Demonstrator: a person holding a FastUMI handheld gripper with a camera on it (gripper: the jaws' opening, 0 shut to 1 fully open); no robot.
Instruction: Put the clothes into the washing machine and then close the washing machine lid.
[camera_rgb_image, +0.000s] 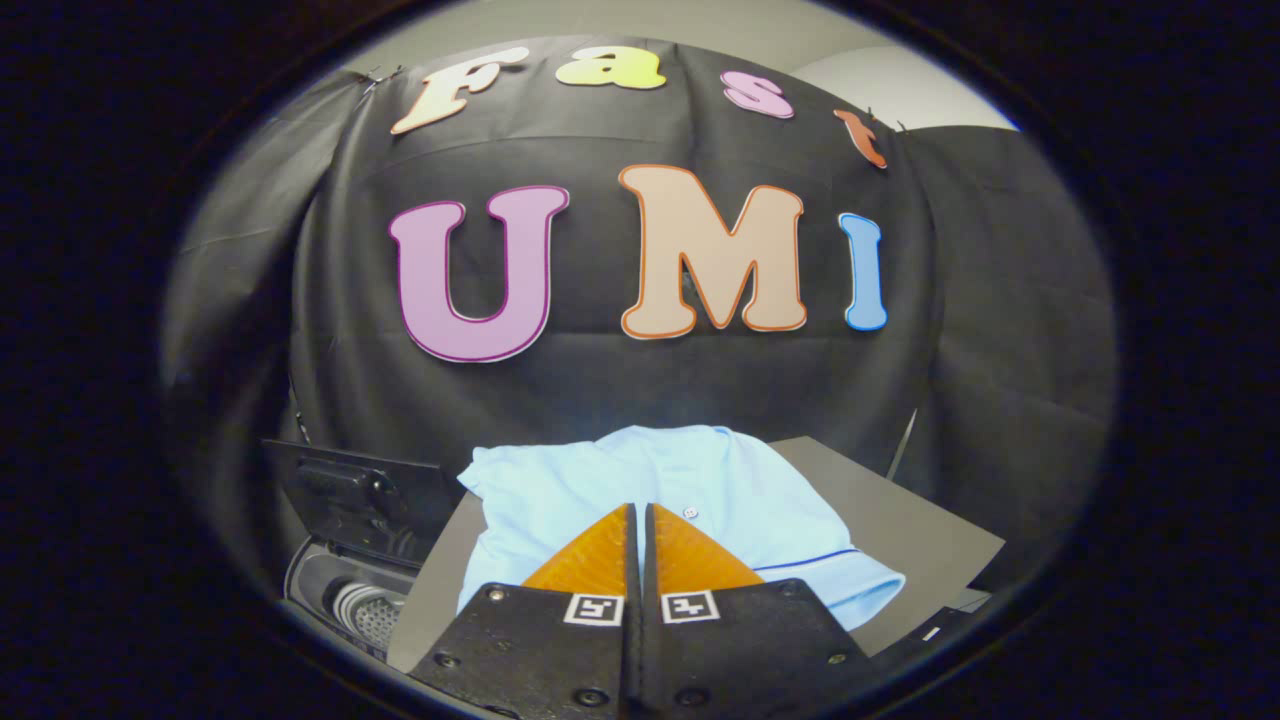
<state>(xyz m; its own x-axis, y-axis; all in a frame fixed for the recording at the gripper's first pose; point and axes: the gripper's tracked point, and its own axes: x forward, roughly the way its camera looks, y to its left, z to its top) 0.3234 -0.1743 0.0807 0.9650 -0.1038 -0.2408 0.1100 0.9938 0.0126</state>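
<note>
A light blue shirt (700, 480) with buttons and a dark blue trim line lies spread on a grey table (900, 540), just ahead of and under my fingers. My gripper (641, 507) is shut, its two fingers pressed together with nothing visibly between them, tips over the shirt's middle near a button. To the left of the table stands the washing machine (345, 590), its dark lid (350, 495) raised upright and the perforated drum (368, 615) visible below.
The black cloth wall (620, 400) hangs close behind the table and the machine. The table's right corner (985, 545) reaches toward the wall's right fold.
</note>
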